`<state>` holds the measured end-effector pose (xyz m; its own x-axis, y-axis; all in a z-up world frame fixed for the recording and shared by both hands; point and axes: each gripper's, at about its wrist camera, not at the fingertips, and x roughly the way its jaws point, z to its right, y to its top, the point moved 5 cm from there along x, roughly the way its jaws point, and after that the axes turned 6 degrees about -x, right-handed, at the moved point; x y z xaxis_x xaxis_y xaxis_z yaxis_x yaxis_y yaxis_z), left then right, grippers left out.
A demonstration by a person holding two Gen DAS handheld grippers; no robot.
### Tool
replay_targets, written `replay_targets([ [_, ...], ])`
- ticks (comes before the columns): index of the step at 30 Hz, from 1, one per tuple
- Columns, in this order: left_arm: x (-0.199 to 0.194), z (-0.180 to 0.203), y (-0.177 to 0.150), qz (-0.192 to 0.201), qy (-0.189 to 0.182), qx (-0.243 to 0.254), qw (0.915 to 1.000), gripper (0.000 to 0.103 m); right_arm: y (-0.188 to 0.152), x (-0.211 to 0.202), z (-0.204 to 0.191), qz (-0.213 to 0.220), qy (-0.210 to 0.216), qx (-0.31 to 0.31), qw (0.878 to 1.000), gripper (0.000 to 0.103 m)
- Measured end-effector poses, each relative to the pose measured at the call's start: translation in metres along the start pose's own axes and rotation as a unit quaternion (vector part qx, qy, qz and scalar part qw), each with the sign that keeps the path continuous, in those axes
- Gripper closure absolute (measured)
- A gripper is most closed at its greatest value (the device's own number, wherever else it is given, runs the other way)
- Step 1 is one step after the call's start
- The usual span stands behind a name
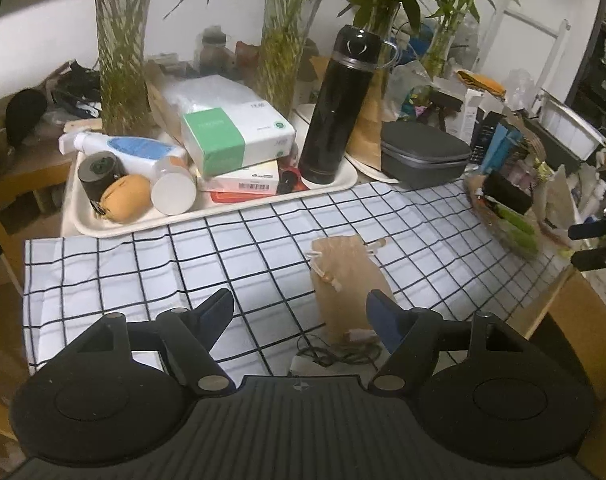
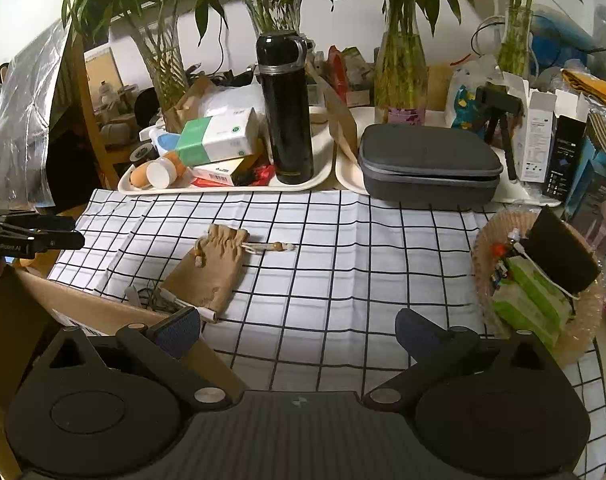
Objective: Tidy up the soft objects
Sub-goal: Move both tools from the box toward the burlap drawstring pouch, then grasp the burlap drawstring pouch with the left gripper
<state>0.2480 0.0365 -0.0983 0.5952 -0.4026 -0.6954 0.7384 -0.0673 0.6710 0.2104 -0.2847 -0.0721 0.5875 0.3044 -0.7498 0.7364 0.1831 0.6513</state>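
Checked tablecloth [image 2: 343,248] covered the table, cream tray [image 1: 115,228] with black flask [image 1: 335,112] at its far edge. Tan drawstring pouch [image 2: 211,268] lay flat on the cloth near its front edge, earphone cable [image 1: 335,354] beside it. Left gripper [image 1: 299,316] hung over the pouch, fingers spread and empty; right gripper [image 2: 299,332] likewise spread, gripping nothing.

Few texts can be read. The black tool [image 2: 35,236] at the left edge of the right wrist view carries small white letters, about "GenRobot.AI". The white box [image 1: 239,178] under the green-and-white box [image 1: 235,136] shows a barcode; other print is too blurred.
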Motion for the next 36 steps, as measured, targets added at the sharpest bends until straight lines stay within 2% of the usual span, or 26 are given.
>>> replay_targets([
  [7, 0.012, -0.002, 0.012, -0.012, -0.042, -0.011, 0.999, 0.03, 0.003, -0.002, 0.0, 0.009, 0.007, 0.002, 1.0, 0.0],
  [10, 0.032, -0.003, 0.022, -0.037, -0.079, -0.008, 0.9962, 0.03, 0.007, -0.002, -0.001, 0.017, 0.015, 0.009, 1.0, 0.0],
  [12, 0.051, -0.005, 0.024, -0.061, -0.086, -0.005, 0.9944, 0.03, 0.01, -0.003, -0.003, 0.024, 0.015, 0.005, 1.0, 0.0],
  [15, 0.08, -0.005, 0.021, -0.097, -0.091, 0.0, 0.9911, 0.037, 0.009, -0.004, -0.005, 0.027, 0.015, -0.002, 1.0, 0.0],
  [18, 0.11, -0.004, 0.014, -0.145, -0.102, -0.006, 0.9841, 0.046, 0.008, -0.003, -0.005, 0.027, 0.015, -0.001, 1.0, 0.0],
  [21, 0.129, -0.002, 0.007, -0.175, -0.116, -0.009, 0.9777, 0.051, 0.006, -0.001, -0.002, 0.02, 0.017, 0.007, 1.0, 0.0],
  [24, 0.143, -0.003, 0.004, -0.193, -0.134, -0.03, 0.9715, 0.061, 0.005, 0.001, -0.002, 0.015, 0.018, 0.013, 1.0, 0.0],
  [26, 0.15, -0.003, 0.004, -0.198, -0.135, -0.034, 0.9702, 0.063, 0.006, 0.001, -0.002, 0.015, 0.019, 0.014, 1.0, 0.0],
  [29, 0.154, 0.003, 0.002, -0.186, -0.119, -0.015, 0.9752, 0.073, 0.006, 0.001, -0.002, 0.015, 0.019, 0.013, 1.0, 0.0],
  [31, 0.155, 0.007, 0.0, -0.182, -0.091, 0.012, 0.9789, 0.097, 0.006, 0.002, -0.002, 0.015, 0.019, 0.013, 1.0, 0.0],
  [33, 0.153, 0.01, -0.002, -0.173, -0.079, 0.036, 0.981, 0.102, 0.006, 0.002, -0.002, 0.014, 0.017, 0.014, 1.0, 0.0],
  [36, 0.151, 0.014, -0.004, -0.162, -0.067, 0.06, 0.9827, 0.102, 0.005, 0.004, 0.0, 0.011, 0.013, 0.017, 1.0, 0.0],
])
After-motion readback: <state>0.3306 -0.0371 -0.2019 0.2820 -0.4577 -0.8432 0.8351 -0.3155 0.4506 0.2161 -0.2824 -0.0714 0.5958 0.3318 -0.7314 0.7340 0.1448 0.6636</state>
